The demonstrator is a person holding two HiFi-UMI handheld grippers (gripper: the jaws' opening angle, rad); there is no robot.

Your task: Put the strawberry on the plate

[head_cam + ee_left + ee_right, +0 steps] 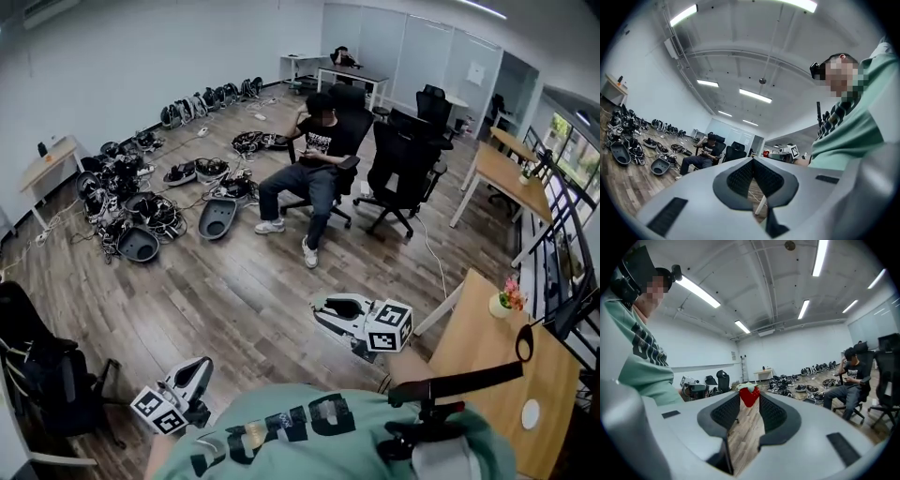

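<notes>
In the right gripper view, a red strawberry [749, 395] with a green top sits pinched between the tips of my right gripper [749, 400], which is shut on it. From the head view the right gripper [328, 309] hangs in front of my chest over the wood floor, and the strawberry is hidden there. My left gripper [753, 162] has its pads touching at the tips with nothing between them. It shows low at the left in the head view [199, 367]. A small white round disc [531, 413] lies on the wooden table [487, 361]; I cannot tell if it is the plate.
A person in black [314, 164] sits on an office chair mid-room, with more black chairs [408, 159] beside. Headsets and cables [131, 202] litter the floor at left. A flower pot [507, 300] stands on the wooden table. A black chair [37, 375] is at lower left.
</notes>
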